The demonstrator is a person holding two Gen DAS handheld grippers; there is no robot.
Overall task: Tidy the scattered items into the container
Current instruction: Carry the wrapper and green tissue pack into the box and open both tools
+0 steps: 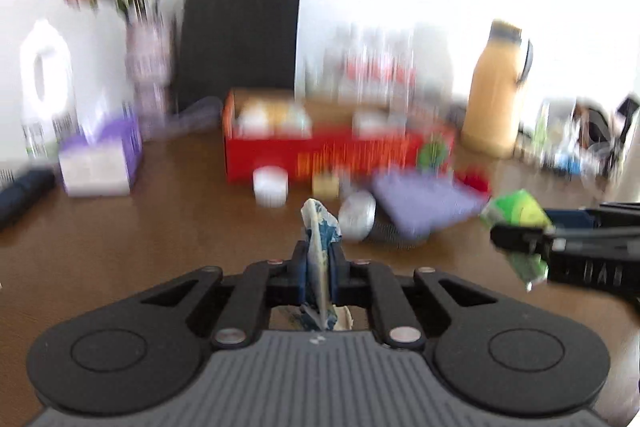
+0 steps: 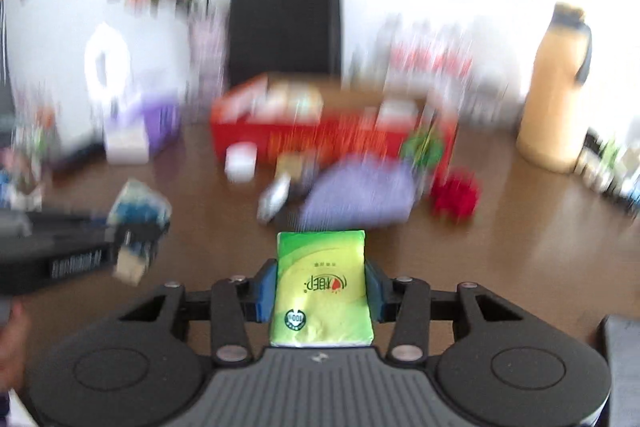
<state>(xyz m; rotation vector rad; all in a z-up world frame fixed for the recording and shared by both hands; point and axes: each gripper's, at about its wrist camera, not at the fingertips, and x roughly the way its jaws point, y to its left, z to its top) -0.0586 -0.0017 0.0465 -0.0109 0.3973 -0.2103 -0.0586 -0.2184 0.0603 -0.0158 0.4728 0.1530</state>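
Left gripper (image 1: 319,267): pinching a thin blue-and-white packet (image 1: 319,227) between nearly closed pads, the packet standing up past the fingertips.
Right gripper (image 2: 320,287): clamping a green tissue pack (image 2: 322,287) flat between its blue pads; in the left wrist view it is showing at 3 o'clock, holding the same pack above the brown table (image 1: 160,227).
Just beyond: a silver can (image 1: 357,215) is lying on its side at 12 o'clock, with a purple cloth (image 1: 428,199) just beside it toward 1 o'clock.
Scattered items: a white jar (image 1: 271,185) and a small tan block (image 1: 325,183) are sitting in front of the container; something red (image 2: 456,197) is lying at 1 o'clock in the right wrist view.
Container: a red box (image 1: 320,151) is standing open at 12 o'clock, already holding pale items too blurred to name.
Far edge: a purple tissue box (image 1: 100,163) is sitting at 10 o'clock, a yellow jug (image 1: 496,87) at 2 o'clock.
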